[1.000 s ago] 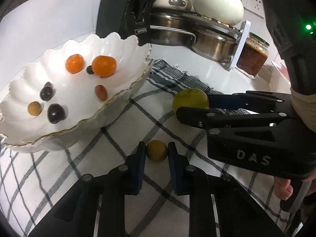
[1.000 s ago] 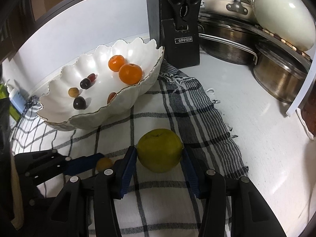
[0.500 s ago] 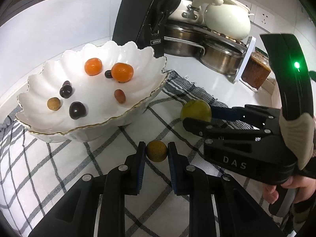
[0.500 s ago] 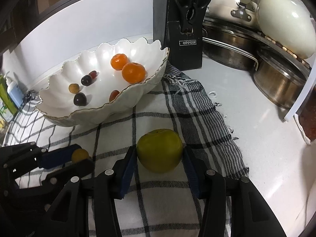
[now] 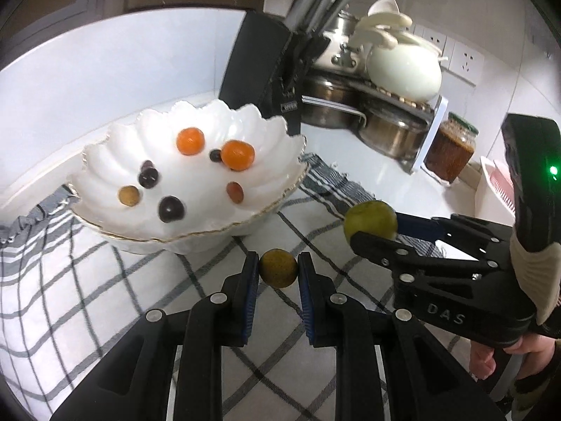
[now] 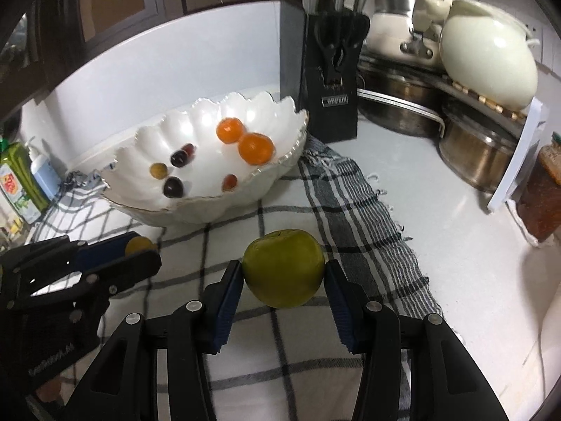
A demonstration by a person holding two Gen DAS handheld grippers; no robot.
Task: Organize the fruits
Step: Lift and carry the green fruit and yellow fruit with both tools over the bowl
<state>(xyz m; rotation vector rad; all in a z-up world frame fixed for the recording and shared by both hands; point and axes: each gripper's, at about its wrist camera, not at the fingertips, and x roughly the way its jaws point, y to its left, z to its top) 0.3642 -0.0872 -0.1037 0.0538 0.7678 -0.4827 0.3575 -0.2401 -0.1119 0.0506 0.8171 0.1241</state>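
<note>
Two fruits are held up off the checked cloth on the table, one in each gripper. The left gripper has its fingers pulled in narrow, and they pinch a small yellow-brown fruit between the blue pads. The right gripper has its fingers partway apart, and they press on both sides of a green apple, stem end up.

The scalloped white bowl is where the fruit should go, I think. It sits on the cloth toward the back edge of the table, past both sets of fingers. From the left gripper the bowl lies ahead and to the left, and its gold rim is near the little fruit. From the right gripper the bowl also lies ahead and to the left, but farther off. So the left hand is nearer. The right gripper would have to go over the near rim without bumping the left one, which is just beside it.

Inside the bowl are two tangerines, some dark grapes and one small yellow fruit like the held one.

A black knife block stands behind the bowl's right end. Its label is too blurred to read here. The side of the right gripper says "DAS". A green bottle at the left edge of the table has a label, but I cannot read it.
</note>
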